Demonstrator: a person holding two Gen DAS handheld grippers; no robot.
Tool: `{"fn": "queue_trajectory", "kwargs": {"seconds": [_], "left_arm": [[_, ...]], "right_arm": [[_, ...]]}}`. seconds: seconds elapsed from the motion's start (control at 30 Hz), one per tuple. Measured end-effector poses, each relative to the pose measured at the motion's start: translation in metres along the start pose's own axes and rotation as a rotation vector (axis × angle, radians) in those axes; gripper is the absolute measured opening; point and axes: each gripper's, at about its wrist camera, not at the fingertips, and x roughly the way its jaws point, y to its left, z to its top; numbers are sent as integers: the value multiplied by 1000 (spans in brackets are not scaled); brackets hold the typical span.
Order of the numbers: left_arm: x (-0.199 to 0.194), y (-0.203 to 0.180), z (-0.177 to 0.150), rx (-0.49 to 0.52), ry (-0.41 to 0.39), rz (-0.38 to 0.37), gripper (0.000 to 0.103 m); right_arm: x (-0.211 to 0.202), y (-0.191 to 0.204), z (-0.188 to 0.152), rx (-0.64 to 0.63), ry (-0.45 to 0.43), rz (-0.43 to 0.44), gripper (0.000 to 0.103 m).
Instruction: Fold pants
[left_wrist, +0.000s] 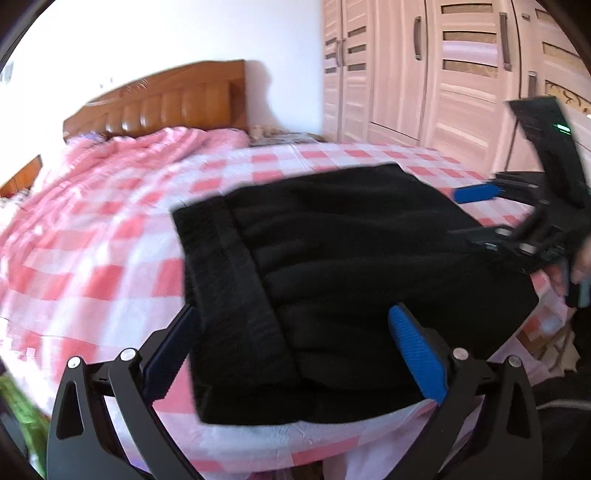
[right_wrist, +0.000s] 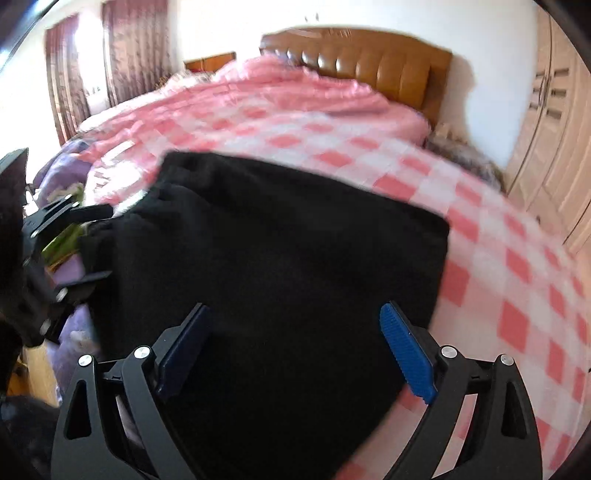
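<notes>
The black pants (left_wrist: 332, 280) lie folded into a thick bundle on the checked bedsheet (left_wrist: 122, 236). Both the left gripper (left_wrist: 295, 354) and right gripper (right_wrist: 295, 350) hover above the pants, spread wide and empty. A careless nudge could spring the layers apart.

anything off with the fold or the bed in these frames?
Nothing stands out. The black pants lie folded in a compact stack on the pink checked bedsheet, waistband across one end, edges roughly square. Both the left gripper and the right gripper are open and hold nothing. Motion blur hides fine wrinkles.
</notes>
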Motion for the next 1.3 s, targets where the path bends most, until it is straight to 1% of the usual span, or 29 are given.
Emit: {"fn": "queue_trajectory", "kwargs": {"seconds": [0.03, 0.07, 0.1, 0.13, 0.17, 0.2, 0.23, 0.27, 0.3, 0.37, 0.4, 0.43, 0.47, 0.5, 0.53, 0.6, 0.63, 0.67, 0.7, 0.77, 0.8, 0.83, 0.9, 0.93, 1.0, 1.07, 1.13, 1.23, 1.3], "left_arm": [[-9, -3, 5, 7, -22, -4, 101], [-14, -4, 10, 1, -33, -26, 101], [-15, -2, 13, -15, -28, -40, 101], [-14, 0, 14, -27, -20, -36, 101], [-11, 3, 13, -37, -14, -16, 101], [-10, 8, 12, -50, -14, 1, 101], [-10, 18, 7, -100, -16, 10, 101], [-11, 27, 3, -157, -16, -15, 101], [-12, 43, -3, -257, -16, -91, 101], [-13, 68, -14, -414, -3, -193, 101], [-11, 77, -17, -469, 6, -211, 101], [-5, 90, -21, -530, 34, -222, 101], [4, 96, -23, -556, 70, -238, 101], [16, 100, -24, -568, 114, -258, 101], [23, 99, -25, -573, 132, -273, 101], [34, 99, -25, -591, 146, -338, 101], [37, 101, -26, -590, 156, -350, 101], [43, 100, -24, -583, 172, -358, 102], [47, 98, -20, -577, 170, -364, 102], [50, 94, -15, -548, 189, -357, 102], [55, 96, -11, -545, 195, -357, 102], [59, 98, -8, -544, 201, -365, 102], [66, 99, -2, -535, 218, -381, 100], [69, 99, 1, -522, 234, -382, 98], [76, 97, 6, -502, 248, -370, 94], [79, 94, 11, -495, 239, -356, 90], [85, 91, 22, -488, 235, -345, 89], [104, 81, 44, -471, 242, -339, 87], [117, 76, 57, -461, 246, -334, 87]], "right_arm": [[-9, 0, -4, 2, -20, 6, 89], [-17, 0, -11, 1, -36, 12, 89], [-24, 1, -20, 0, -36, 8, 89], [-29, 1, -30, 7, -26, -12, 89], [-32, 1, -37, 22, -24, -23, 89], [-37, -5, -48, 68, -25, -18, 89], [-41, -13, -58, 137, -26, 11, 90], [-43, -19, -66, 188, -28, 41, 90], [-45, -28, -77, 270, -29, 92, 90], [-39, -37, -87, 323, -10, 125, 90], [-35, -37, -90, 327, 5, 117, 90], [-28, -37, -92, 331, 23, 120, 90], [-24, -35, -93, 337, 29, 138, 90], [-17, -35, -93, 352, 29, 175, 90], [-11, -33, -93, 364, 31, 206, 90], [-2, -30, -92, 371, 40, 244, 90], [2, -30, -91, 380, 41, 269, 90], [4, -30, -90, 389, 35, 290, 89], [7, -31, -88, 400, 32, 314, 89], [7, -33, -86, 416, 30, 339, 89], [7, -37, -86, 436, 27, 367, 89], [9, -41, -87, 466, 25, 400, 90], [9, -45, -89, 491, 15, 434, 90], [7, -41, -90, 474, 13, 426, 89], [4, -36, -90, 445, 3, 382, 83], [-2, -36, -88, 421, -16, 335, 72], [-8, -43, -85, 418, -39, 300, 69], [-10, -57, -78, 417, -40, 244, 69], [-7, -69, -74, 417, -37, 222, 68]]}}
